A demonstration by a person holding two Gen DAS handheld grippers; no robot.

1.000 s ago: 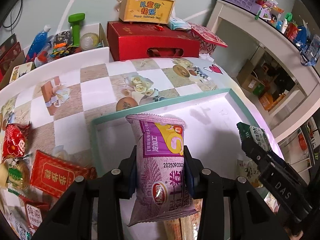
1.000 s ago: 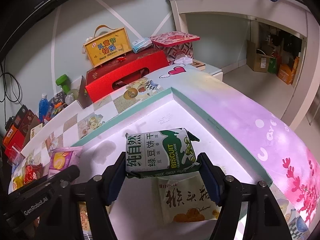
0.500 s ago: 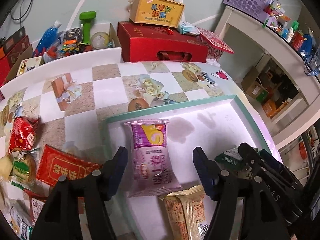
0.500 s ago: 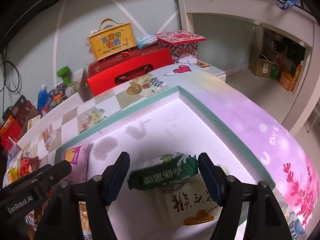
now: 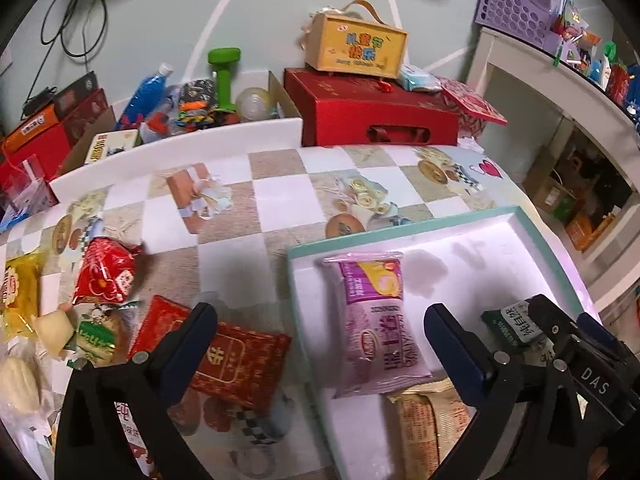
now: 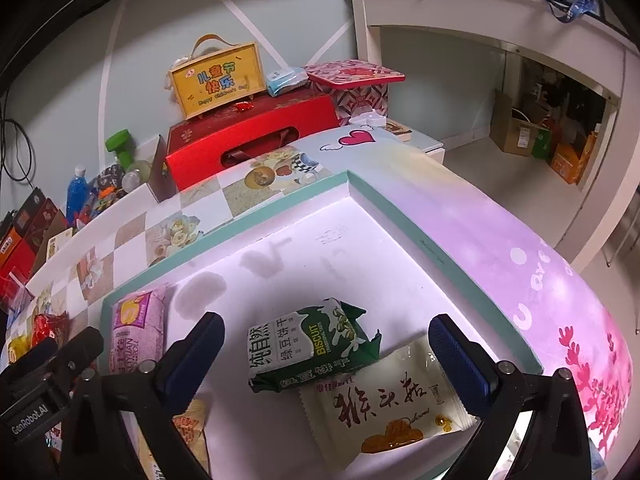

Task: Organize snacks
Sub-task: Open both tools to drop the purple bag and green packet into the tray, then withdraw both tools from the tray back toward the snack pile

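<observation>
Snack packets are seen lying flat in the teal-rimmed tray (image 5: 404, 233) on the worktop: in the left wrist view a purple roll packet (image 5: 378, 322) marked "DALIYUAN" lies lengthwise, pointing away, between the opening, downward-tilted jaws of the left hand-held gripper (image 5: 320, 330), untouched. In the right wrist view a green packet (image 6: 310, 344) marked "BISCUIT" is laid crosswise, overlapping a cream packet (image 6: 384, 406), between the opening jaws of the right hand-held gripper (image 6: 326, 338).

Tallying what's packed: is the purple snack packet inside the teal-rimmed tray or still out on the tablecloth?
Inside. The purple snack packet lies flat on the white floor of the teal-rimmed tray, near its left rim.
</observation>
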